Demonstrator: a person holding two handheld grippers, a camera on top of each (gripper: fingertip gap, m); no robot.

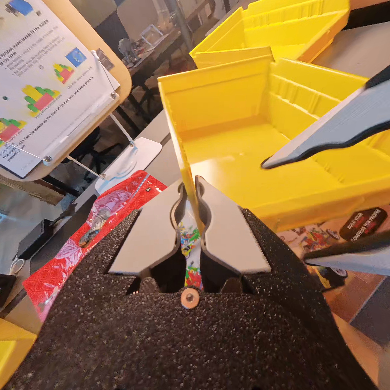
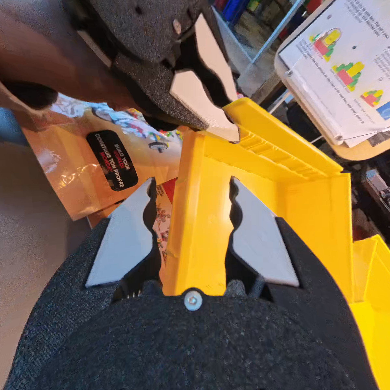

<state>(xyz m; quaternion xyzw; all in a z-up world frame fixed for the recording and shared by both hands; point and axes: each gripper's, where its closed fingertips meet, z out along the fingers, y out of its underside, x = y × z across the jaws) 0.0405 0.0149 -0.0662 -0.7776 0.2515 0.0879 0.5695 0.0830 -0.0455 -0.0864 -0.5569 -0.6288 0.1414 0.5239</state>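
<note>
An empty yellow bin (image 1: 221,101) fills the middle of both views. My left gripper (image 1: 190,183) is shut on the bin's thin side wall, which runs up between its jaws. In the right wrist view this gripper (image 2: 234,116) shows at the top, clamped on the bin's far rim, with a hand (image 2: 52,73) behind it. My right gripper (image 2: 191,179) is open and straddles another wall of the bin (image 2: 295,200), one finger outside and one inside, not closed on it. Its fingers (image 1: 337,126) show at the right of the left wrist view.
More yellow bins (image 1: 274,35) stand behind, another at the lower right (image 2: 369,274). A printed sheet with brick pictures sits on a stand (image 1: 42,84) (image 2: 337,73). A red foil bag (image 1: 73,232) and a toy box with a black label (image 2: 84,168) lie under the bin. Spacing between my two grippers at the tips: around 8 centimeters.
</note>
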